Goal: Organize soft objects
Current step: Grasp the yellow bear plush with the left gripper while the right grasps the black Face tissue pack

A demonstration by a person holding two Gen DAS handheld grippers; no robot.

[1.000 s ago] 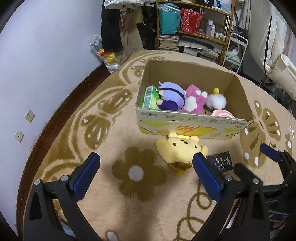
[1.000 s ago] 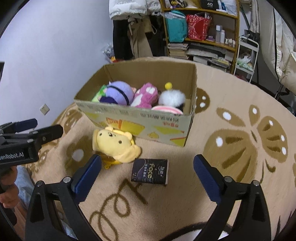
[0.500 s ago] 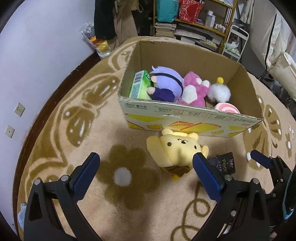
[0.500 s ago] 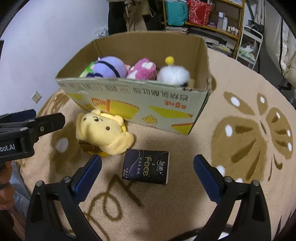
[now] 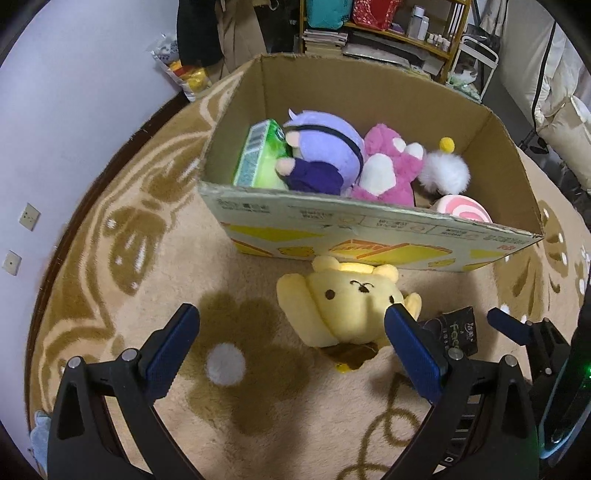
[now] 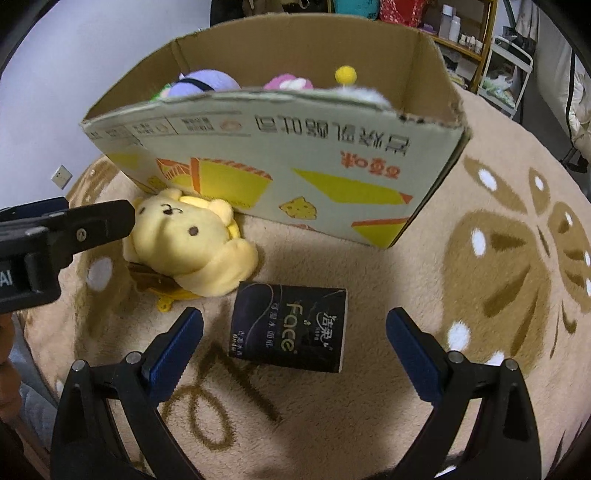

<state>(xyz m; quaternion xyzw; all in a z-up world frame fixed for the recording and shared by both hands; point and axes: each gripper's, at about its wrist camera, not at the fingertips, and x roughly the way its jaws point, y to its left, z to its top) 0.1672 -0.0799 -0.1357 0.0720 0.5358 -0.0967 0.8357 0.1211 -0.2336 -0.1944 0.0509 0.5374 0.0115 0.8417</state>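
A yellow plush bear lies on the carpet against the front of a cardboard box; it also shows in the right wrist view. A black tissue pack lies just right of the bear. My left gripper is open, low over the carpet, its right finger beside the bear. My right gripper is open around the tissue pack, just above it. The box holds a purple plush, a pink plush, a white pompom toy and a green pack.
The round beige carpet with brown flower patterns covers the floor. A wall with sockets curves at left. Shelves and hanging clothes stand behind the box. The left gripper's fingers reach in at left of the right wrist view.
Both grippers have moved forward and down toward the carpet. The bear and tissue pack look larger and closer. The right gripper's fingers now flank the tissue pack.
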